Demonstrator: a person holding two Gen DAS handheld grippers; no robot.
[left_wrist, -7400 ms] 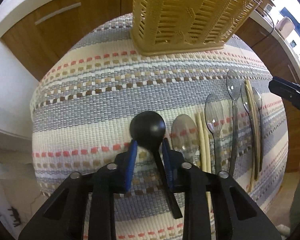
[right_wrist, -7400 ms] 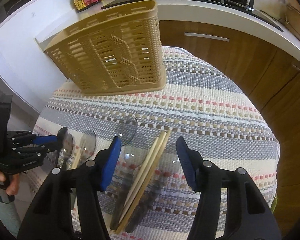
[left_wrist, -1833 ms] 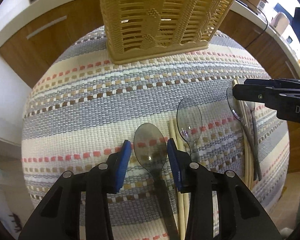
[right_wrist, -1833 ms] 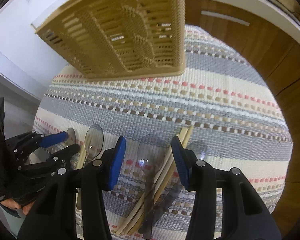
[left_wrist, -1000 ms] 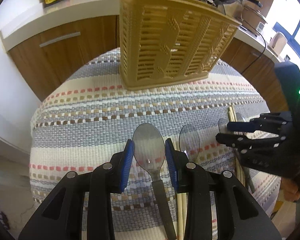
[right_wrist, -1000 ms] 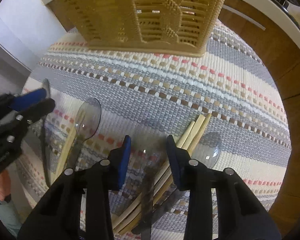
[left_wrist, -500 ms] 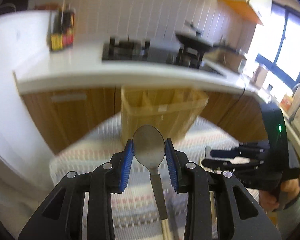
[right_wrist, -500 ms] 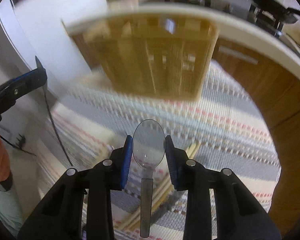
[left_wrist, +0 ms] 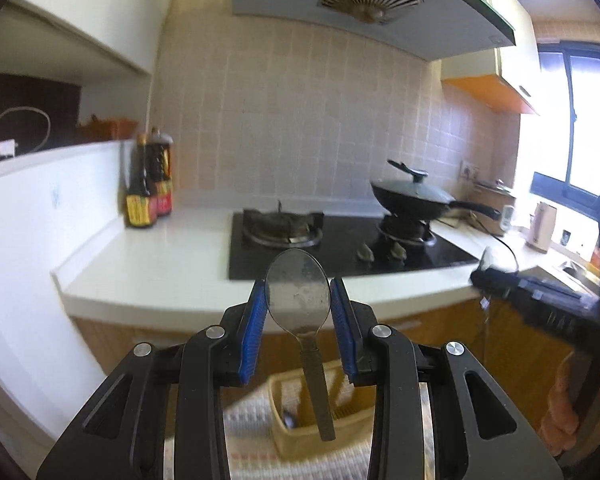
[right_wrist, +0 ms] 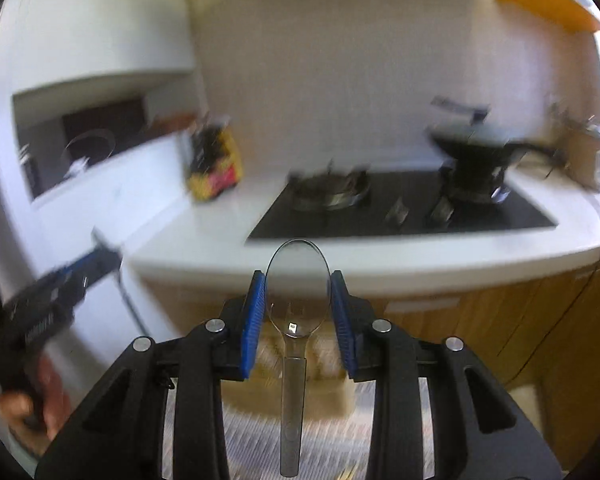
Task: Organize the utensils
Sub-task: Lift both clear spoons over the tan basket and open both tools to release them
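Observation:
My left gripper is shut on a smoky grey plastic spoon, bowl up between the blue pads, handle hanging down. It is raised high above the tan slotted utensil basket, which holds a dark utensil. My right gripper is shut on a clear plastic spoon, bowl up, handle hanging over the blurred basket and the striped cloth. Each gripper shows at the edge of the other's view: the right one, the left one.
A white kitchen counter runs behind, with a black gas hob, a lidded wok and two sauce bottles. Wooden cabinet fronts are below it. The right wrist view is motion-blurred.
Both grippers closed on spoons lying on the cloth and lifted them high, tilting up so the views now show the counter and wall with the basket low in frame.

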